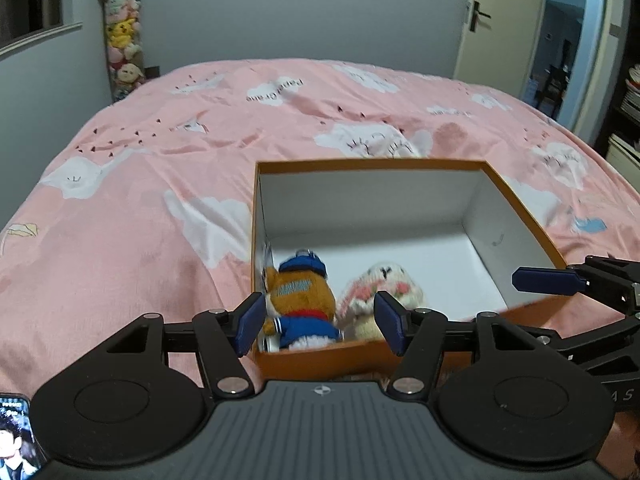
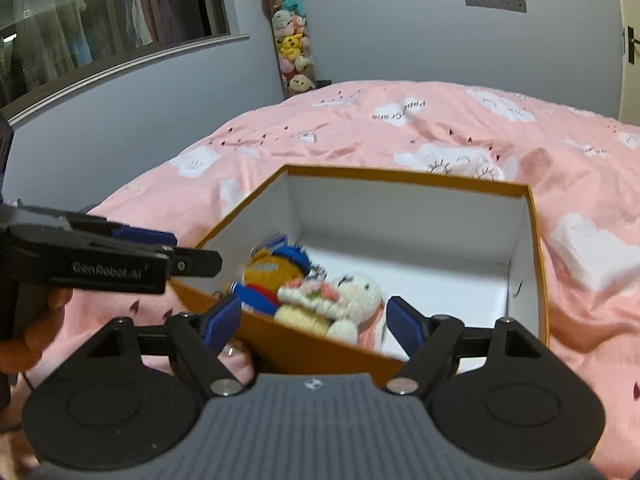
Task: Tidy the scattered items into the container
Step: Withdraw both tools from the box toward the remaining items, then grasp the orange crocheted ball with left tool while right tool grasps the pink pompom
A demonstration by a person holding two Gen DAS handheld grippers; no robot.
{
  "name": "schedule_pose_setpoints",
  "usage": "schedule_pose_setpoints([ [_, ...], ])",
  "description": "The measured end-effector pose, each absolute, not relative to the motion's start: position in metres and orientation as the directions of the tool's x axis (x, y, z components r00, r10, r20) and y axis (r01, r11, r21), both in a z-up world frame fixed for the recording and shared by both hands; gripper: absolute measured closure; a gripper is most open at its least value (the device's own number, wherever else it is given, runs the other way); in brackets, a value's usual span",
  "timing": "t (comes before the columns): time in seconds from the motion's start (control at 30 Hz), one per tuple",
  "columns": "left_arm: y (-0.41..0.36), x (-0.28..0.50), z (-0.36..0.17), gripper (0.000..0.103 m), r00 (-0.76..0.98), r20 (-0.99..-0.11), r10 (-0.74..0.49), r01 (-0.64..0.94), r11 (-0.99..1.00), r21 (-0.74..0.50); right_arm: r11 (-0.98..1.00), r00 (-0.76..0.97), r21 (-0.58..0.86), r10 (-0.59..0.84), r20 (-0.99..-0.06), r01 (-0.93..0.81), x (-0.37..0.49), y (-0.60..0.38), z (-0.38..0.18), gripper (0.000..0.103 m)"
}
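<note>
An orange box (image 1: 372,164) with a white inside lies on the pink bed. In its near left corner lie a brown bear plush in a blue cap (image 1: 300,300) and a white knitted bunny plush (image 1: 384,292). My left gripper (image 1: 320,316) hovers over the box's near wall, open, its pads apart from the toys. A finger (image 1: 548,280) of my right gripper shows at the box's right wall. In the right wrist view the box (image 2: 400,178), bear (image 2: 276,272) and bunny (image 2: 352,296) sit beyond my right gripper (image 2: 314,322), which is open and holds nothing. The left gripper's fingers (image 2: 144,236) reach in from the left.
The pink cloud-print duvet (image 1: 160,168) covers the whole bed around the box. A tall column of plush toys (image 1: 122,40) stands in the far corner. A door (image 1: 496,20) and shelves (image 1: 628,120) are at the right. A phone (image 1: 16,436) lies at the lower left.
</note>
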State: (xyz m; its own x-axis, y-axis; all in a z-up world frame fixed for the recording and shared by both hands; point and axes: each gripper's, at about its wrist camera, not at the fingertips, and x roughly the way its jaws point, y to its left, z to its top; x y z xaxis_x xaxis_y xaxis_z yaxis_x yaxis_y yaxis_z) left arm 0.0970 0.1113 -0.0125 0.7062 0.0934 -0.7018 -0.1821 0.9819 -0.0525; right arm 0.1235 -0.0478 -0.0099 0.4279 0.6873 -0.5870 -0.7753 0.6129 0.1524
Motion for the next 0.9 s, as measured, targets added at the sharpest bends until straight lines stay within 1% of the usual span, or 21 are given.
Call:
schedule_pose_setpoints([
  [0.07,0.11,0.092,-0.014,0.033,0.697,-0.712,0.079,-0.162,0.986,-0.049,0.607,0.418,0.143,0.68,-0.602,-0.782,0.118,-0.052,-0.013,0.022],
  [0.17,0.105,0.082,-0.018,0.033,0.68,-0.732,0.048,-0.118,0.992,-0.045,0.593,0.444,0.059,0.661,-0.605,-0.803,0.104,-0.057,-0.015,0.023],
  [0.2,0.103,0.079,-0.019,0.033,0.675,-0.737,0.032,-0.097,0.994,-0.046,0.586,0.441,0.047,0.658,-0.61,-0.809,0.1,-0.058,-0.015,0.024],
  [0.23,0.1,0.076,-0.02,0.033,0.67,-0.742,0.011,-0.07,0.996,-0.049,0.576,0.427,0.049,0.658,-0.62,-0.816,0.097,-0.06,-0.016,0.028],
  [0.27,0.098,0.073,-0.02,0.034,0.665,-0.747,-0.013,-0.041,0.998,-0.054,0.565,0.406,0.059,0.659,-0.633,-0.823,0.094,-0.063,-0.018,0.03],
  [0.47,0.078,0.056,-0.024,0.034,0.611,-0.781,-0.13,0.117,0.99,-0.073,0.541,0.341,0.073,0.624,-0.703,-0.838,0.079,-0.072,-0.032,0.037],
  [0.57,0.066,0.047,-0.029,0.034,0.572,-0.801,-0.179,0.183,0.979,-0.087,0.547,0.32,0.089,0.605,-0.729,-0.832,0.075,-0.078,-0.04,0.037],
  [0.7,0.053,0.04,-0.04,0.034,0.516,-0.832,-0.204,0.237,0.967,-0.09,0.558,0.26,0.157,0.593,-0.762,-0.815,0.077,-0.085,-0.052,0.037],
  [0.9,0.041,0.034,-0.053,0.034,0.458,-0.864,-0.208,0.289,0.954,-0.077,0.581,0.209,0.216,0.577,-0.79,-0.785,0.079,-0.088,-0.067,0.037],
])
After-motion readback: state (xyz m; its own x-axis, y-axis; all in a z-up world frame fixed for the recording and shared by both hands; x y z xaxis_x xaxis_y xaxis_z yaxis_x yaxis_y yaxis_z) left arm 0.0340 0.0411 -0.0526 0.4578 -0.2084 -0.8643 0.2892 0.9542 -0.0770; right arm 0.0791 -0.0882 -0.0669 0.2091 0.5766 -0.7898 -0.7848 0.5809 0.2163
